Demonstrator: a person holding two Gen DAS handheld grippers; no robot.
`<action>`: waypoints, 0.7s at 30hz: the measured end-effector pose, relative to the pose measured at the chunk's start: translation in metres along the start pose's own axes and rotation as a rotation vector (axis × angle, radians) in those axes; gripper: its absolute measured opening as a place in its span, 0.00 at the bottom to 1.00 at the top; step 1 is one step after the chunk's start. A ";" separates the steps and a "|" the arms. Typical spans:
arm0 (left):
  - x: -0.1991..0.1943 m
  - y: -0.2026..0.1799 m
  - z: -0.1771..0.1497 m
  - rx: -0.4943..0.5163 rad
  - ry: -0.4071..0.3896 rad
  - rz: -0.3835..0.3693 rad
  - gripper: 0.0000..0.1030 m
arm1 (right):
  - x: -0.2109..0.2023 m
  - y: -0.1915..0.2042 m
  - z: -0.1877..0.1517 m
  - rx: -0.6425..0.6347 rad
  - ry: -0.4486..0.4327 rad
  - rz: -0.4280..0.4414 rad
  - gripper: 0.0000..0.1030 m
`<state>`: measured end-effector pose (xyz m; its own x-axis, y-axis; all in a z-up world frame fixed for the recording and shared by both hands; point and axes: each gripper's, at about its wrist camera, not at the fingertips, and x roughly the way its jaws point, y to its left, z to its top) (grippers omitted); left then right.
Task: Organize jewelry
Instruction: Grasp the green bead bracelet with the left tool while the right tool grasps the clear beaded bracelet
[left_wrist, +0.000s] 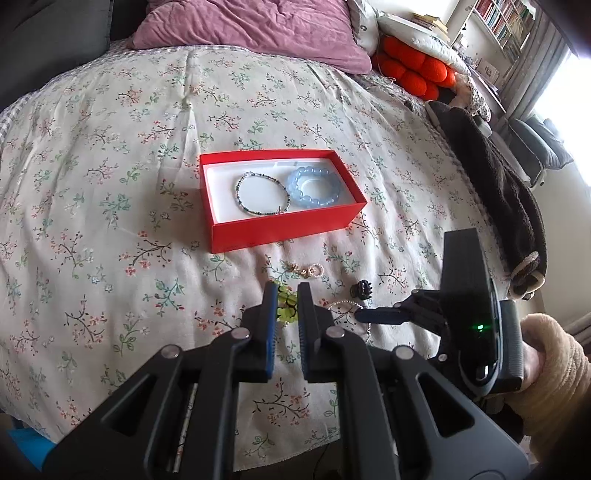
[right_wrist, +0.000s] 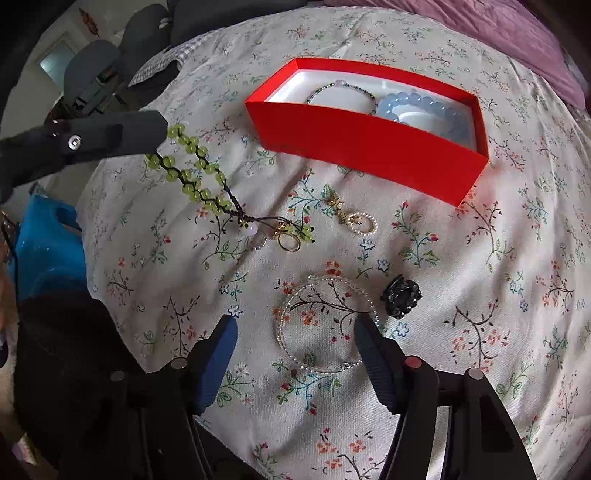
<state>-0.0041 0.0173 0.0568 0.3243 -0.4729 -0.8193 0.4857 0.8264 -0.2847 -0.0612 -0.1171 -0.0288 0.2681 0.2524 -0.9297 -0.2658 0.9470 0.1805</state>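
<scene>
While the floral-printed bedspread (right_wrist: 480, 280) fills the right wrist view, the left gripper (right_wrist: 159, 133) reaches in at the upper left of the frame, its fingers clamped together on a bracelet of yellow-green glass beads on dark braided cord (right_wrist: 192, 173). That bracelet hangs diagonally toward the middle, and its lower end with a pale bead meets the bedspread by a thin gold ring (right_wrist: 289, 243). Right of the ring, at centre frame, lies a gold charm with a small loop of tiny pearls (right_wrist: 356, 219). Above it, in the upper middle, stands an open red cardboard box with a white lining (right_wrist: 369, 147), resting on the bed; inside it lie a thin bracelet of small dark and silver beads (right_wrist: 341, 90) on the left and a chunky bracelet of pale blue round beads (right_wrist: 424, 107) on the right. At the lower middle, the right gripper (right_wrist: 297, 332) holds its blue-padded fingers (right_wrist: 221, 354) apart, just above a clear, fine-beaded bracelet (right_wrist: 325, 321) lying flat on the bedspread; the right finger overlaps its edge, though contact cannot be told. Just right of that bracelet sits a small black hair claw (right_wrist: 400, 295).

In the left wrist view, a hand in a cream fleece sleeve (left_wrist: 543, 369) grips the right gripper's handle at the lower right.
</scene>
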 end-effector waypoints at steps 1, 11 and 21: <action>-0.002 0.001 0.000 -0.002 -0.005 -0.001 0.11 | 0.004 0.001 0.001 0.001 0.006 0.000 0.56; -0.005 0.004 -0.002 0.000 -0.006 -0.005 0.11 | 0.026 -0.010 0.020 0.079 -0.010 -0.052 0.34; -0.012 0.009 -0.001 -0.017 -0.031 -0.015 0.11 | 0.031 0.007 0.034 0.014 -0.019 -0.070 0.04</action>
<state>-0.0042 0.0306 0.0641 0.3419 -0.4941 -0.7994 0.4765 0.8243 -0.3057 -0.0229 -0.0959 -0.0450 0.3028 0.1893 -0.9341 -0.2332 0.9650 0.1199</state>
